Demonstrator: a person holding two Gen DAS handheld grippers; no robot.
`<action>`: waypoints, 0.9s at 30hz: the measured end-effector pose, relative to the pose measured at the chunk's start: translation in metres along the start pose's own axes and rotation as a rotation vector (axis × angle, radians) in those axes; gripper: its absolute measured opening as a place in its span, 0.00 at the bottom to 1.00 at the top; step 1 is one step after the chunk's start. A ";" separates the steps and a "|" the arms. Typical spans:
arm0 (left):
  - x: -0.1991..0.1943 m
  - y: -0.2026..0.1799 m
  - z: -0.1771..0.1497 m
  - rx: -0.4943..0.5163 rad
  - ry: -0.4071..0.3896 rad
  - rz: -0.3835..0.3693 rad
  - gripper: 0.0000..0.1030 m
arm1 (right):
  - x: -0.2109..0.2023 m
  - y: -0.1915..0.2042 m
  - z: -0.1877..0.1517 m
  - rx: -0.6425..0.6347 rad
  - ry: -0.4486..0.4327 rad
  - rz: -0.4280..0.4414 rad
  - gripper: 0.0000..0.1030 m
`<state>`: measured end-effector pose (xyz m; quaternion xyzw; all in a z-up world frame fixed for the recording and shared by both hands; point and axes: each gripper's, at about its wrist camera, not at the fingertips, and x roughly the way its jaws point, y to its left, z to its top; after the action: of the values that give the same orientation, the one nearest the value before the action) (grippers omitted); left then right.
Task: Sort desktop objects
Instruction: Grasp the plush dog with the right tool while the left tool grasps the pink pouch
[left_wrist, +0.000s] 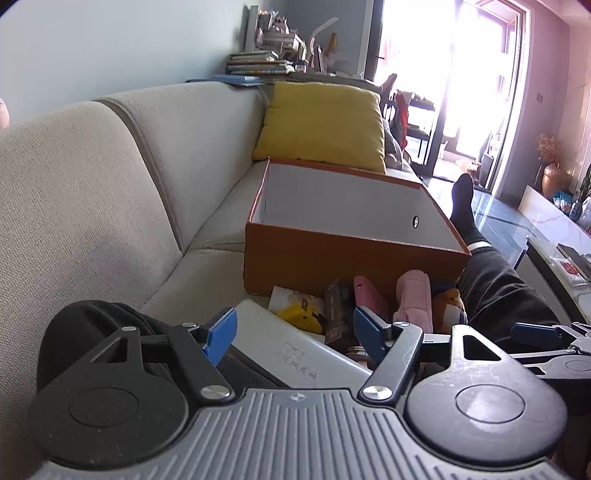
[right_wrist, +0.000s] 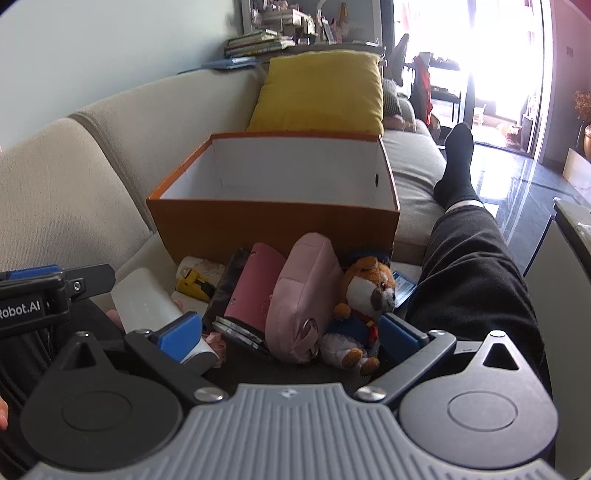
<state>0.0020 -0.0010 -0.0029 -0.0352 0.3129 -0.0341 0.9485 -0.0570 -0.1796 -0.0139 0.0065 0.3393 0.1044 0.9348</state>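
Desktop objects: a small heap on the sofa seat (right_wrist: 122, 236), no desk in sight, lying between the person's legs and the near wall of an open orange box (right_wrist: 273, 225). The box's white inside shows nothing in it as far as can be seen.

Left to right across the heap:
- White glasses case (right_wrist: 144, 302), smooth and hard-looking; likely light but slippery. Take across its narrow width, near the middle.
- Yellow and black small item (right_wrist: 194, 284), half hidden on a paper roll; cannot tell what it is. Looks rigid.
- Dark slim box (left_wrist: 336, 310) leaning on the pink ones; stiff card by the look, grip across the thin faces.
- Dusty-pink flat case (right_wrist: 253, 284), upright, leaning; firm shell, probably slick. Pinch at the top edge.
- Pale pink fabric pouch (right_wrist: 303, 295), soft and padded; will squash under the pads, so bite deep into the middle or the upper seam.
- Plush dog (right_wrist: 364, 295) in blue uniform and cap, touching the pouch. Light, soft, not fragile; take the head or the torso, not a limb.
- Blue card or packet (right_wrist: 404, 288) behind the plush, mostly hidden.

Left hand-held gripper (left_wrist: 293, 332): fingers spread wide, holding nothing, poised over the glasses case end of the heap.
Right hand-held gripper (right_wrist: 291, 336): fingers spread wide, holding nothing, the pouch and plush lying between and ahead of them.

Judgement: sorting looks barely begun.
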 end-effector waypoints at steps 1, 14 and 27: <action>0.002 0.000 0.000 0.001 0.008 0.000 0.79 | 0.003 0.000 0.000 0.001 0.010 0.003 0.99; 0.040 -0.009 0.003 0.018 0.090 -0.063 0.79 | 0.043 -0.017 0.006 0.036 0.116 0.002 0.77; 0.095 -0.016 0.028 0.046 0.229 -0.201 0.40 | 0.083 -0.021 0.034 0.054 0.148 0.052 0.64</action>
<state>0.0940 -0.0241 -0.0356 -0.0405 0.4131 -0.1400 0.8989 0.0306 -0.1815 -0.0426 0.0326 0.4100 0.1198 0.9036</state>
